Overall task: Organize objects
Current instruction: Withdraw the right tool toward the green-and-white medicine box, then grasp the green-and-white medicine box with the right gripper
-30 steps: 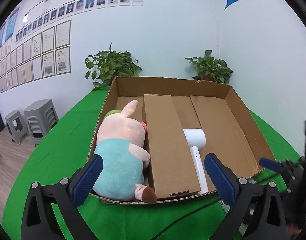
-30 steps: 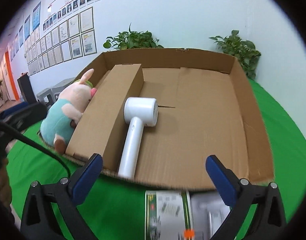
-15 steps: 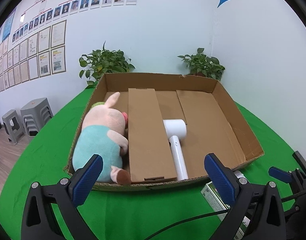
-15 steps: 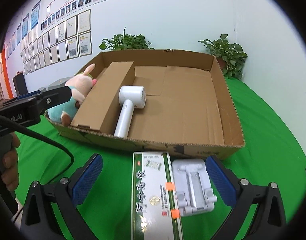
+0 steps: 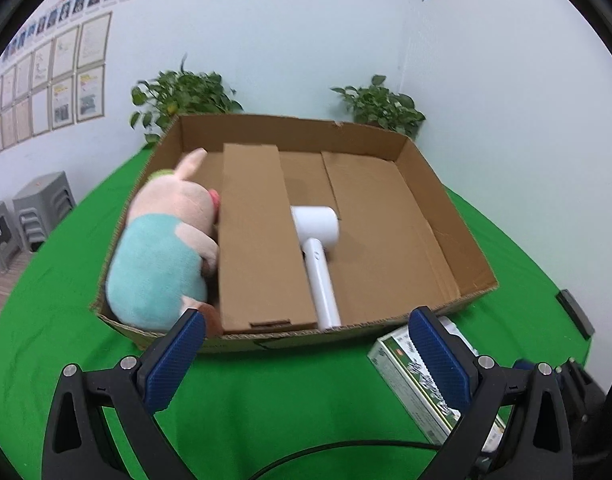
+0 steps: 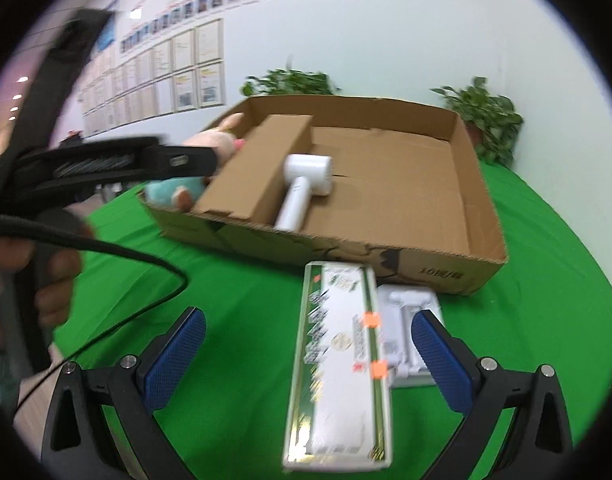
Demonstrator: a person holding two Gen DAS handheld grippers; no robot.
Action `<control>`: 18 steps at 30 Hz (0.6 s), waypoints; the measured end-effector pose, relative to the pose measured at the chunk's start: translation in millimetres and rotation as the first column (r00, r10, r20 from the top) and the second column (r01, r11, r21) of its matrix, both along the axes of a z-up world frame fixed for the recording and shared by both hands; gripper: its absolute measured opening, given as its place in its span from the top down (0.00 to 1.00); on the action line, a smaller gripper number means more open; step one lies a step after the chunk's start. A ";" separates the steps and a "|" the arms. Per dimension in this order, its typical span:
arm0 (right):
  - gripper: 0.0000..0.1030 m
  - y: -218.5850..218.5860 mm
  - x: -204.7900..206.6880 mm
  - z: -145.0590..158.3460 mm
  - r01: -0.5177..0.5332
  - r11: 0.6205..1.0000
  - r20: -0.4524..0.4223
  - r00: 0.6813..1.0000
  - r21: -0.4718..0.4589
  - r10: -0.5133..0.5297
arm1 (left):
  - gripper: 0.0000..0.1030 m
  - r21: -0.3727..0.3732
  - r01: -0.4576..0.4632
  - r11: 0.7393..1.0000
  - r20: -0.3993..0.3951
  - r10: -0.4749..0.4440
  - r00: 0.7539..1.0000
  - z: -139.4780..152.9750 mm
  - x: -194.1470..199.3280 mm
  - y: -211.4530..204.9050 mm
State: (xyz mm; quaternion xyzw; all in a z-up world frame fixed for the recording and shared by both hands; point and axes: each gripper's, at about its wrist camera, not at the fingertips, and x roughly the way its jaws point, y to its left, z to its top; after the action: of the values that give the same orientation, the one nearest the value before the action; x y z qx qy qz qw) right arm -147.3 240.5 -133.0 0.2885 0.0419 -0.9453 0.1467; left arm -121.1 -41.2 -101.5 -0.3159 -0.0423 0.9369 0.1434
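An open cardboard tray (image 5: pixel 438 196) (image 6: pixel 482 184) on the green table holds a pink plush pig in a teal shirt (image 5: pixel 161 256) (image 6: pixel 209 144), a long brown box (image 5: pixel 257 240) (image 6: pixel 261 168) and a white hair dryer (image 5: pixel 318 248) (image 6: pixel 301 184). A long green-and-white box (image 6: pixel 342 364) (image 5: pixel 422 388) lies on the table in front of the tray, with a white stand (image 6: pixel 406 336) beside it. My right gripper (image 6: pixel 306 360) is open, its fingers either side of the long box. My left gripper (image 5: pixel 306 356) is open and empty before the tray's front wall.
The left gripper's body and the hand holding it (image 6: pixel 45 264) fill the left of the right wrist view, with a black cable (image 6: pixel 117 256) over the cloth. Two potted plants (image 5: pixel 185 96) (image 5: pixel 382 104) stand behind the tray. Grey stools (image 5: pixel 25 212) stand left of the table.
Both grippers have pulled back from the tray toward the table's front. The long green-and-white box and white stand have come into view between the right gripper's fingers.
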 end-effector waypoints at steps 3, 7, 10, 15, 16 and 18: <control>0.01 1.7 22.8 -1.3 -0.058 0.998 -0.030 0.998 -0.035 0.057 | 0.01 0.040 0.055 0.998 0.052 -0.057 0.997 -6.0 -7.3 5.2; 0.01 0.3 34.1 -11.4 -0.070 0.998 -0.023 0.997 0.007 0.070 | 0.01 0.083 0.138 0.987 0.127 -0.148 0.981 -18.9 -21.9 21.9; 0.01 5.6 28.7 -21.2 -0.034 0.999 0.019 0.999 0.034 0.033 | 0.01 0.148 0.193 0.970 0.209 -0.222 0.952 -35.3 -35.5 37.0; 0.01 19.0 18.2 -29.6 0.008 1.000 0.088 0.996 0.019 -0.009 | 0.02 0.263 0.240 0.934 0.321 -0.319 0.892 -69.4 -48.9 56.2; 0.01 18.3 17.5 -31.5 0.000 1.000 0.099 0.995 0.020 -0.002 | 0.02 0.272 0.236 0.933 0.336 -0.322 0.885 -74.7 -49.4 58.2; 0.01 12.4 17.6 -34.8 -0.013 0.999 0.107 0.994 0.046 0.008 | 0.02 0.293 0.231 0.928 0.359 -0.330 0.873 -84.1 -49.3 60.4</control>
State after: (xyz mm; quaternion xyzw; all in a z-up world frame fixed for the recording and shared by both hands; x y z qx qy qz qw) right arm -129.7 252.9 -167.8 0.3417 0.0578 -0.9265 0.1469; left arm -170.4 19.2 -185.7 -0.4844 -0.1375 0.8087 0.3041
